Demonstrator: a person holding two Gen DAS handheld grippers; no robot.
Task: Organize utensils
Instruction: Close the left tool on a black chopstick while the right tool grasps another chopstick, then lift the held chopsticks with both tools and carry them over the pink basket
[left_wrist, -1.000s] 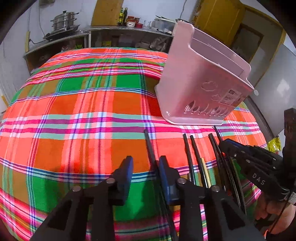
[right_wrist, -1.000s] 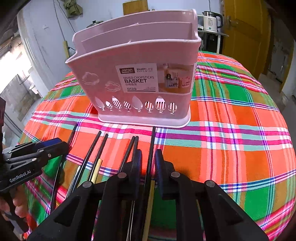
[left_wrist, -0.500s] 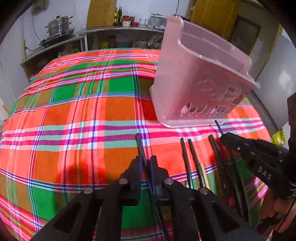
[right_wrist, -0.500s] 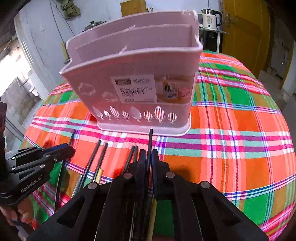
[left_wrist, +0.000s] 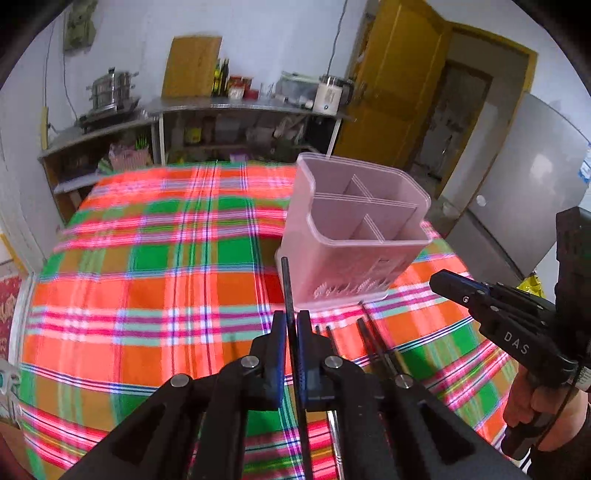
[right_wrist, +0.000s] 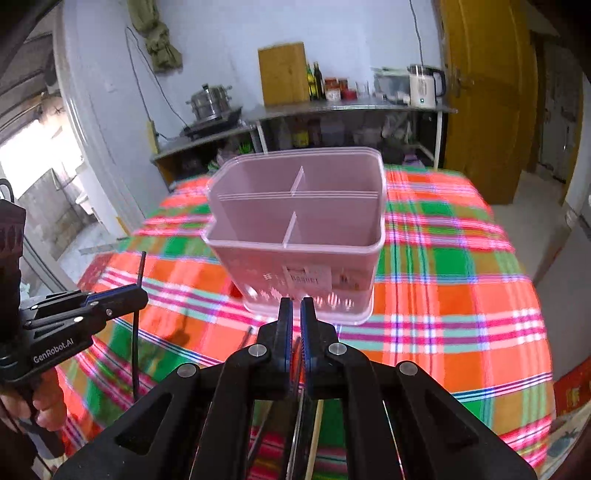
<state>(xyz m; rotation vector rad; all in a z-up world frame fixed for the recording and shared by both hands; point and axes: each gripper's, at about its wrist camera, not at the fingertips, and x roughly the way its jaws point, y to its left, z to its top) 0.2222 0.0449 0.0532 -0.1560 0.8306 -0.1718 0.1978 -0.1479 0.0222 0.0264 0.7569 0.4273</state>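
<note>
A pink divided utensil basket stands upright on the plaid tablecloth. My left gripper is shut on a black chopstick, lifted above the cloth, its tip near the basket's front left side; it also shows in the right wrist view. My right gripper is shut on a thin chopstick that shows between its pads below the tips, raised in front of the basket; it also shows in the left wrist view. Several black chopsticks lie on the cloth before the basket.
The table's edges drop off at left and right. A metal shelf with pots, bottles and a kettle stands against the back wall. A yellow door is at the right.
Both grippers closed on a chopstick each and lifted them off the cloth. The views now look down into the basket's compartments from higher up.
</note>
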